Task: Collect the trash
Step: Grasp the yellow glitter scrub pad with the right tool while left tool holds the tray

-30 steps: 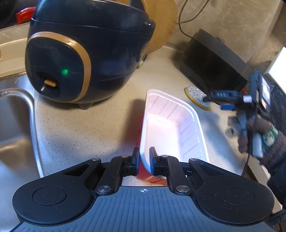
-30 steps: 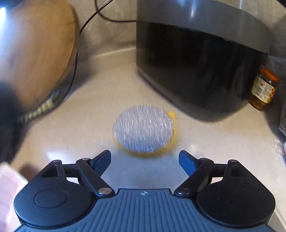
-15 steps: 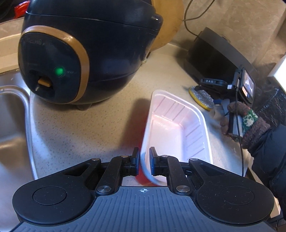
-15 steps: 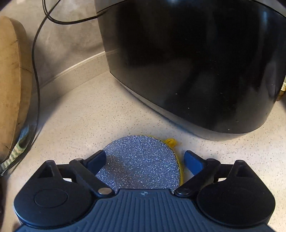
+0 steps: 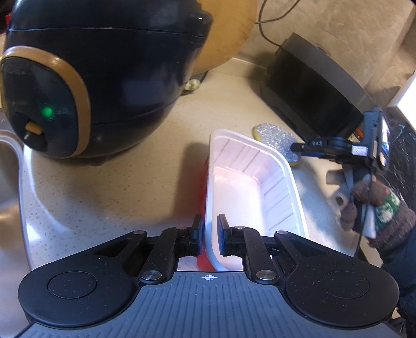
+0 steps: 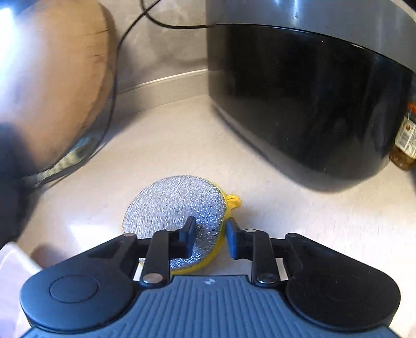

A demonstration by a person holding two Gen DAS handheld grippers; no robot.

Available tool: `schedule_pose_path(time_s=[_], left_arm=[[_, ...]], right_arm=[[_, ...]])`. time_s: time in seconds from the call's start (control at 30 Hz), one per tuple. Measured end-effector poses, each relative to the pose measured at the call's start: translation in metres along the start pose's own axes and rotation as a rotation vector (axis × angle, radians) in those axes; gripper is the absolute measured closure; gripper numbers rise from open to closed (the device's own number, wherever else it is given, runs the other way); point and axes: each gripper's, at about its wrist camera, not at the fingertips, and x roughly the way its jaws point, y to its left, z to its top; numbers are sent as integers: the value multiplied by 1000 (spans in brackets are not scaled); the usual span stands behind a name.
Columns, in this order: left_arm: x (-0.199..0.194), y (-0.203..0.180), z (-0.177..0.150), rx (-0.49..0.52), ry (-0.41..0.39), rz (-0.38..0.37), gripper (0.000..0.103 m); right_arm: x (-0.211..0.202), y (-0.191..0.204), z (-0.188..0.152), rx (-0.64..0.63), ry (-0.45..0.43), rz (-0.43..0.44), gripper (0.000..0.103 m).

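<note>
Sponge (image 6: 174, 205) edge pinched by closing right gripper (image 6: 210, 234).

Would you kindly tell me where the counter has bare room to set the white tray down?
The widest bare patch lies between the dark round cooker and the white tray, running toward the sink edge. A smaller one sits ahead of the scouring pad, between the wooden board and the black appliance. Right of the tray it is crowded.

- You're at a pale speckled countertop (image 5: 109, 182) with a steel sink (image 5: 7, 182) at its left.
- A grey stone-look wall (image 5: 338, 23) backs it, and a wooden board (image 6: 57, 78) leans there.
- Warm light glares off the counter.
</note>
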Motion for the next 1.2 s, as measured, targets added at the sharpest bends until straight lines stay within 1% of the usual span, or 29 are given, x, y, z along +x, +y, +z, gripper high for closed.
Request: schedule_pose_path(time_s=[0.07,0.13,0.17,0.27,0.33,0.4,0.47,0.53,0.57,0.6,0.63,0.7,0.73,0.77,0.87,0.97,1.07,1.13,1.2], left_arm=[[-1,-1,0,4,-2,5,89],[-3,1,0,1,-7,11,89],[-4,1,0,-1,-10,16,89],[-9,0,-1,-3,-24,33,89],[-13,-1,0,-3,-41,33,89],[-20,-5,2,-2,-67,27,89],[-30,-10,8,4,-113,6,89],[-39,-19,20,16,-156,-31,89],[-41,-25,28,21,-162,-55,89],[-39,-31,39,21,-149,-84,89],[-35,-37,51,14,-119,-115,89],[-17,-50,78,3,-46,-172,89],[-3,-59,91,14,4,-183,89],[14,-67,104,31,43,-180,89],[70,-85,134,55,124,-124,89],[119,-92,144,73,189,-38,89],[154,-90,146,89,240,26,89],[164,-88,142,97,256,51,88],[168,-90,139,111,260,58,88]], right_arm=[[-13,3,-9,-4,21,37,83],[-27,8,-19,-21,37,90,89],[-34,10,-22,-33,45,121,94],[-51,12,-28,-59,44,183,93],[-56,7,-26,-47,15,174,89],[-52,2,-24,-20,9,145,73],[-43,-9,-23,42,19,123,71],[-39,-21,-23,109,30,129,71],[-40,-27,-25,138,30,141,71],[-40,-32,-25,161,29,154,71],[-42,-36,-26,179,28,166,70],[-45,-40,-25,210,24,181,60],[-45,-42,-23,227,26,190,57],[-44,-44,-22,245,33,204,52],[-36,-48,-20,317,66,248,51],[-35,-51,-22,360,66,284,51],[-31,-45,-23,324,43,269,51],[-27,-39,-23,274,23,250,51],[-24,-34,-22,235,9,231,51]])
